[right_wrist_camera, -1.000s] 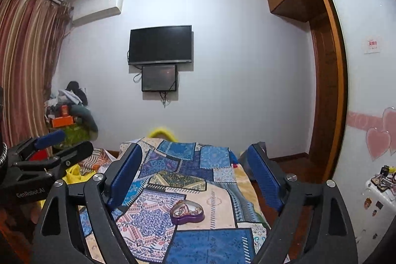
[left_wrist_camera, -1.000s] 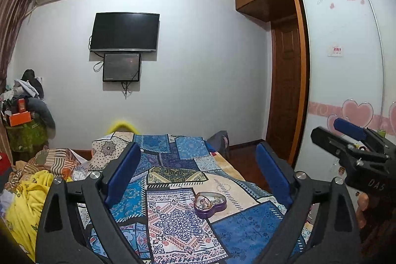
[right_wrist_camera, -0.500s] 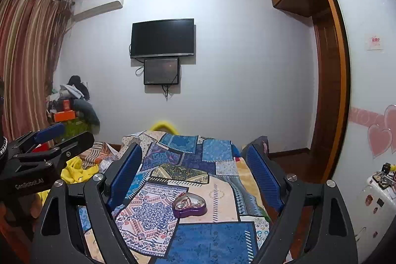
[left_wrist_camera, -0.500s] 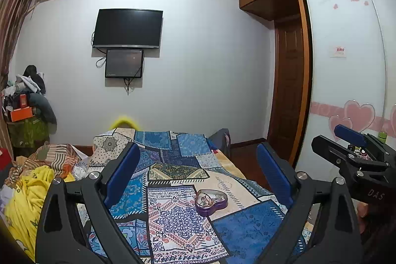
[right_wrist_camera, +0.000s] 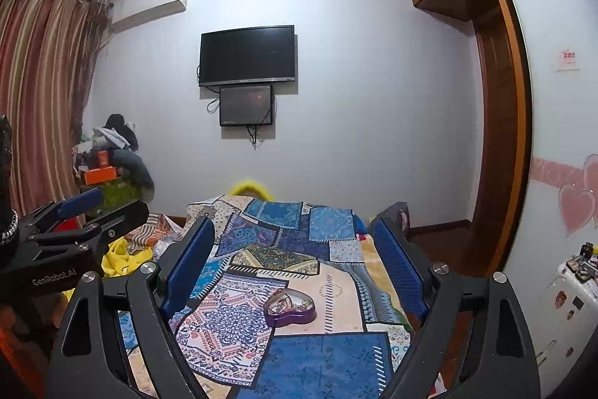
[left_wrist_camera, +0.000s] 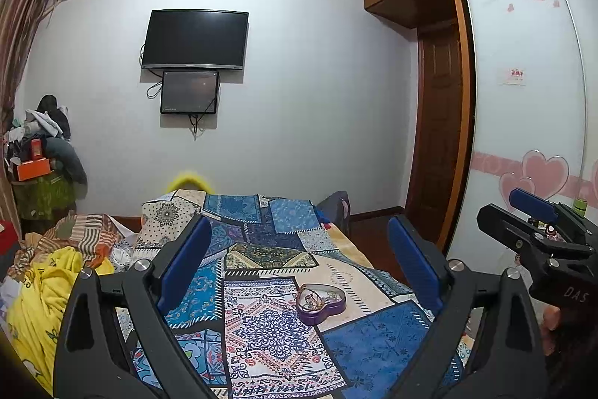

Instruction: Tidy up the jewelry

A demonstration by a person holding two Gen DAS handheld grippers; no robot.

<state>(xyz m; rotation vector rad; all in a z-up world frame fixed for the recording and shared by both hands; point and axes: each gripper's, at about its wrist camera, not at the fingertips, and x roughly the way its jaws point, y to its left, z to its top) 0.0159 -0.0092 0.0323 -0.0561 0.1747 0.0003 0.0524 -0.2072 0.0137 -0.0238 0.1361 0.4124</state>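
A purple heart-shaped jewelry box lies open on the patchwork bedspread, with small jewelry pieces inside. It also shows in the right wrist view. My left gripper is open and empty, held above the bed short of the box. My right gripper is open and empty, also above the bed short of the box. The right gripper shows at the right of the left wrist view; the left gripper shows at the left of the right wrist view.
Yellow and striped cloths are heaped left of the bed. A cluttered stand is in the far left corner. A wardrobe with heart stickers runs along the right. A TV hangs on the far wall.
Both views have tilted slightly downward, so the bed and the heart box sit a little higher and closer in frame. Both grippers stay open.
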